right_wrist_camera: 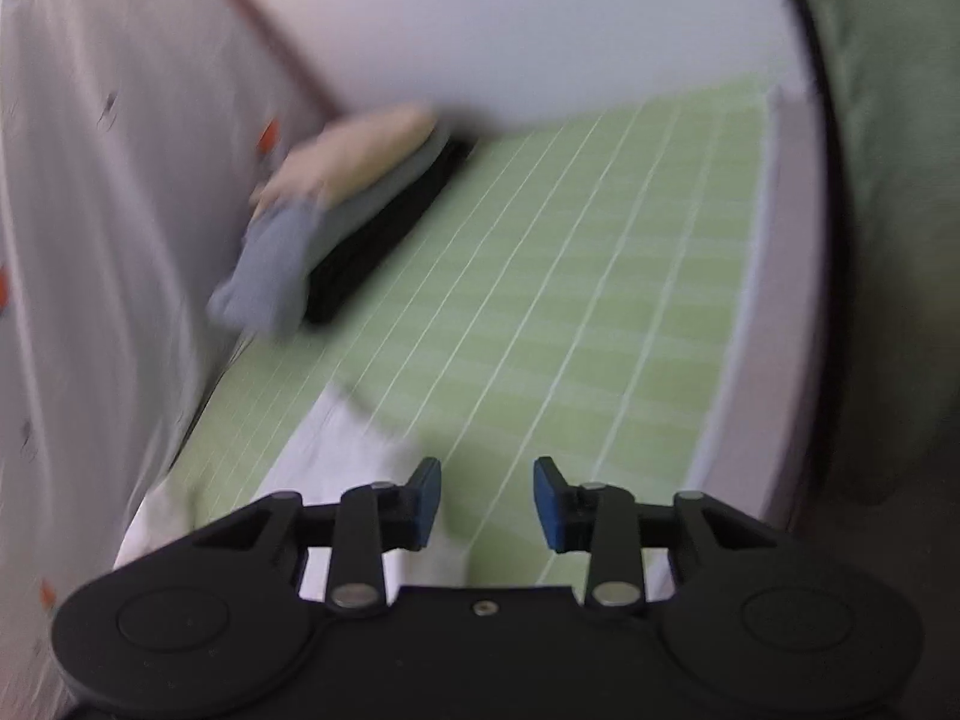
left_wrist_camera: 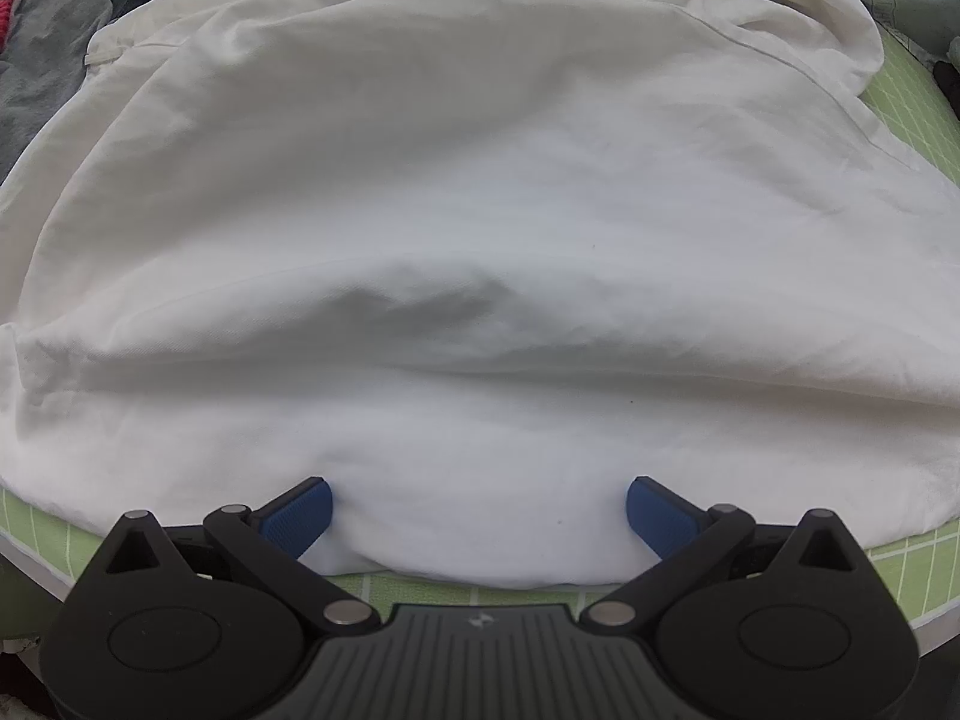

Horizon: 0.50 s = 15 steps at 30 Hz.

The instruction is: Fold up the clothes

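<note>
Two views examined. Left wrist view: the left tongs [left_wrist_camera: 478, 507] stand spread wide at the near hem of the white garment [left_wrist_camera: 480, 210], which lies spread across the green gridded table [left_wrist_camera: 918, 558]; nothing is gripped. Unfolded clothes [left_wrist_camera: 54, 54] sit at far left. Right wrist view, blurred: the right tongs [right_wrist_camera: 487, 504] are parted and empty above the table, beside a stack of folded clothes [right_wrist_camera: 336, 210]. Risk: closing on one layer only would drag the hem crooked.
</note>
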Motion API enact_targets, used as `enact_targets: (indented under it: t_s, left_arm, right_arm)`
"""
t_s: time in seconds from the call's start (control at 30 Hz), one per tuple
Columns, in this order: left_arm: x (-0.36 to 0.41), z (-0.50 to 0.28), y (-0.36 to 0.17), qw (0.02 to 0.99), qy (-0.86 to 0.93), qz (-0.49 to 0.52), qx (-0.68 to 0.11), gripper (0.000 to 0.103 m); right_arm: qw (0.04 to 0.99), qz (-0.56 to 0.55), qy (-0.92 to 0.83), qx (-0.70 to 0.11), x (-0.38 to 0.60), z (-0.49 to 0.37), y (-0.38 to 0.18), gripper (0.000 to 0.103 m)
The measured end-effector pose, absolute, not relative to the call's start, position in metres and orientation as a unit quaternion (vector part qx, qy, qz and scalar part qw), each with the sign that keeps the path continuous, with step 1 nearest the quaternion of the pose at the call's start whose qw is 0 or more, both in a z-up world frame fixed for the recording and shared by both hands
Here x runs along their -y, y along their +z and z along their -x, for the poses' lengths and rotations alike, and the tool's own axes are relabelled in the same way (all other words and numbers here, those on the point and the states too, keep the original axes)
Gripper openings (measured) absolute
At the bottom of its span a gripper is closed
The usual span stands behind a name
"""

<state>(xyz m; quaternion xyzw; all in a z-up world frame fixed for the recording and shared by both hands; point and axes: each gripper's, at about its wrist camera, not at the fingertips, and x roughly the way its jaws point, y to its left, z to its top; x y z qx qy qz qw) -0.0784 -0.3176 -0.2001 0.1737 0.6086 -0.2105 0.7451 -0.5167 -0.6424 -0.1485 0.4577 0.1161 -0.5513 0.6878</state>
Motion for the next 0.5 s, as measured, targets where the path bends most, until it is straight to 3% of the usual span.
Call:
enact_targets:
  t_s: [0.23, 0.33, 0.5]
  left_arm:
    - [0.316, 0.081, -0.198, 0.743, -0.209, -0.174, -0.612, 0.103]
    - [0.317, 0.076, -0.198, 0.743, -0.21, -0.174, -0.611, 0.103]
    - [0.321, 0.067, -0.198, 0.744, -0.211, -0.175, -0.61, 0.103]
  right_arm:
    - [0.706, -0.478, -0.481, -0.204, 0.668, 0.476, -0.176, 0.037]
    - [0.738, -0.444, -0.456, -0.223, 0.667, 0.444, -0.173, 0.047]
    - [0.783, -0.346, -0.431, -0.284, 0.657, 0.4, -0.169, 0.047]
